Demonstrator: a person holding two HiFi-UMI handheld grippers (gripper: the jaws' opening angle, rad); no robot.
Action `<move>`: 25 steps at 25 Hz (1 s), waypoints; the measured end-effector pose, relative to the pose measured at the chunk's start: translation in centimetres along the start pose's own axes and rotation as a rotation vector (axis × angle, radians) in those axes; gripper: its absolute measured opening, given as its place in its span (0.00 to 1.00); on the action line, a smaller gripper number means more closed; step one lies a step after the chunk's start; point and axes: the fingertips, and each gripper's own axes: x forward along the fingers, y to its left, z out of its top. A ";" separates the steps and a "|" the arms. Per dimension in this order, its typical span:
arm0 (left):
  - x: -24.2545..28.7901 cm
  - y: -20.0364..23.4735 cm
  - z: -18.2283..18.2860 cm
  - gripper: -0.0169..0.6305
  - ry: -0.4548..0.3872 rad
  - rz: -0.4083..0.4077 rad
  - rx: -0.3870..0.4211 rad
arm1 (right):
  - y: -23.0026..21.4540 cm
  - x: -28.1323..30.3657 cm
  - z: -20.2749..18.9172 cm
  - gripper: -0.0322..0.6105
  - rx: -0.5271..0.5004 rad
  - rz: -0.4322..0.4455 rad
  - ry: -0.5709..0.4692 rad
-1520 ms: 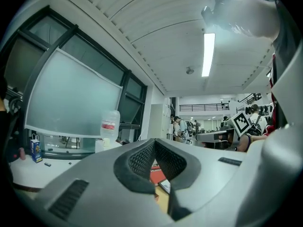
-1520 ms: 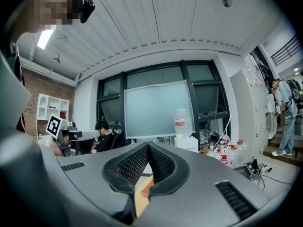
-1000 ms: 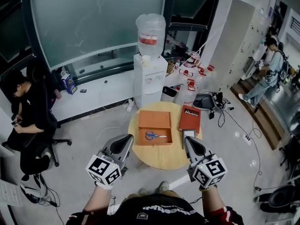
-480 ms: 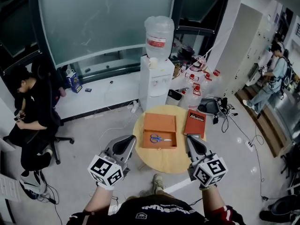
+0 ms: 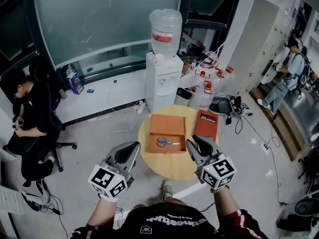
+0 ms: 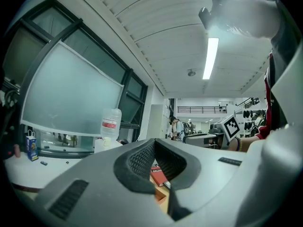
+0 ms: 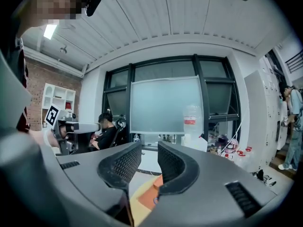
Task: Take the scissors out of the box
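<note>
An open orange box [image 5: 167, 129] lies on a round wooden table [image 5: 174, 168]. Blue-handled scissors [image 5: 166, 142] lie in its near half. My right gripper [image 5: 195, 143] hovers over the table just right of the box's near corner. Its jaws are opening and nothing is between them. In the right gripper view, the box [image 7: 147, 195] and a bit of blue scissor handle [image 7: 155, 200] show below the right gripper [image 7: 149, 150]. My left gripper [image 5: 129, 149] hangs off the table's left edge, shut and empty. In the left gripper view, the left gripper [image 6: 154, 143] has its tips together.
A red book [image 5: 205, 124] lies on the table right of the box. A water dispenser [image 5: 160, 78] stands behind the table. Bottles and cables [image 5: 219, 103] litter the floor to the right. A person [image 5: 30, 118] sits at left and another person [image 5: 291, 68] stands at far right.
My right gripper has moved left towards the box's near right corner and its jaws have parted. The left gripper has hardly moved.
</note>
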 end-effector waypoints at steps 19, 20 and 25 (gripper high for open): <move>4.4 0.3 -2.6 0.05 0.056 0.017 0.018 | -4.1 7.6 -11.5 0.25 -0.100 0.157 0.299; 4.5 0.5 -2.7 0.05 0.059 0.026 0.014 | -4.2 8.1 -12.1 0.26 -0.106 0.171 0.315; 4.9 1.6 -3.3 0.05 0.071 0.083 0.010 | -4.7 10.6 -15.6 0.26 -0.150 0.245 0.396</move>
